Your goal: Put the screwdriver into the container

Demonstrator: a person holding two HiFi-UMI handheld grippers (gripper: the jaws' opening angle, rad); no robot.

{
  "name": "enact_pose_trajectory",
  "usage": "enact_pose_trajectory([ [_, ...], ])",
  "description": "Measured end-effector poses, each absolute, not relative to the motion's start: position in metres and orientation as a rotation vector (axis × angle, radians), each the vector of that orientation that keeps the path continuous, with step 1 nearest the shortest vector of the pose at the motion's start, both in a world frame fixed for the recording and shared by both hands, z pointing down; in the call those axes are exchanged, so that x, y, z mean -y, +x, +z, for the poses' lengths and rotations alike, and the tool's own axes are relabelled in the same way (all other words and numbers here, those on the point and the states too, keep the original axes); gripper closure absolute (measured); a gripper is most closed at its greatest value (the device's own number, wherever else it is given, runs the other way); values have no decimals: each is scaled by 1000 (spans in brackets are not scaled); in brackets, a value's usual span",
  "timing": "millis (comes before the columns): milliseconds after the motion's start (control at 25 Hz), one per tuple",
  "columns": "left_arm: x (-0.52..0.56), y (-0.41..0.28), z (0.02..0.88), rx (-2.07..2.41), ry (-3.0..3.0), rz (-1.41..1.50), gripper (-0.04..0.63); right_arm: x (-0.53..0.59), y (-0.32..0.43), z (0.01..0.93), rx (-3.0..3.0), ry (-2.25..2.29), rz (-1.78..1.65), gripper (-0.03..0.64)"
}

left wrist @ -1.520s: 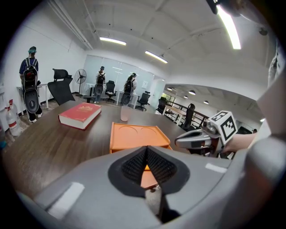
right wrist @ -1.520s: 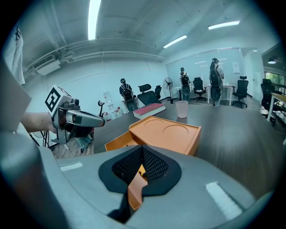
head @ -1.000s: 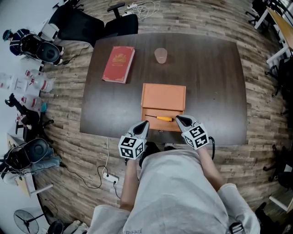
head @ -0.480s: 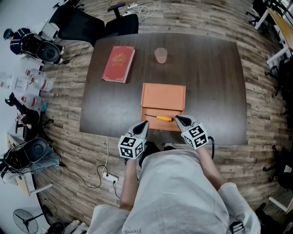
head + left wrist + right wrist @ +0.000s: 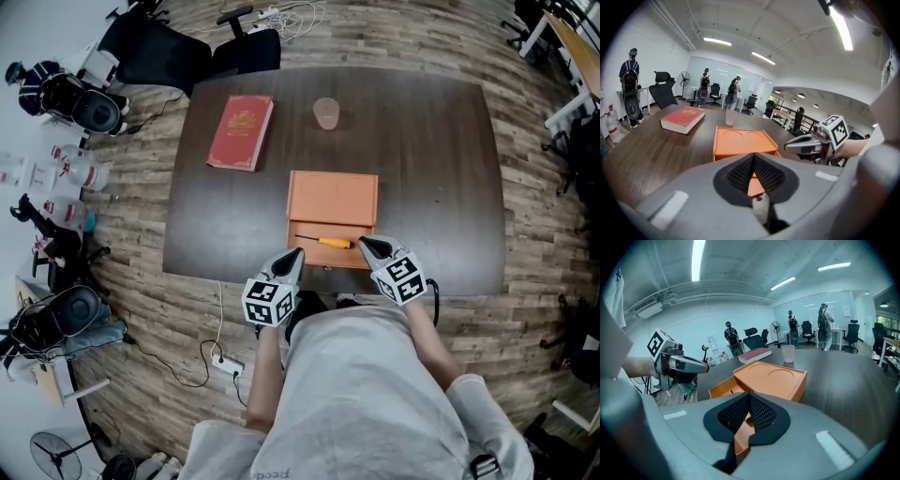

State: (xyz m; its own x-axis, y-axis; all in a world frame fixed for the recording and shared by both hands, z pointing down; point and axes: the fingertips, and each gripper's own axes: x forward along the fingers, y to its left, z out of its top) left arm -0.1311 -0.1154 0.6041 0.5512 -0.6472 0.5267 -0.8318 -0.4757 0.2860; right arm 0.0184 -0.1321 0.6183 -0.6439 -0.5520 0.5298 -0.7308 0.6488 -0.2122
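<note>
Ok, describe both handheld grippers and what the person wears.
The left gripper and right gripper are alike: grey tapered shells with dark tips, each carrying a white cube printed with black square markers. Their pads are black and mesh-textured. The person wears a light grey top.

You get bright, even room light from ceiling strip lights (image 5: 837, 27). Strips burn out to white glare in both your gripper views. Fisheye bends edges, corners go black. Right gripper view tinted blue. Head view sharp; table (image 5: 431, 159) evenly lit.
</note>
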Motion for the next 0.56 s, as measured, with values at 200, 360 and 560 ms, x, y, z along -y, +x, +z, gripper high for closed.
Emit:
enact_pose_trajectory([
  [200, 113, -130, 606, 1189, 2275, 478, 541, 129, 19, 621, 2443, 1003, 585, 615],
  [360, 113, -131, 606, 1192, 2270, 468, 541, 128, 21, 621, 2444, 1004, 585, 615],
  [560, 115, -129, 603, 1192, 2265, 461, 541, 129, 23, 619, 2442, 1001, 587, 615],
])
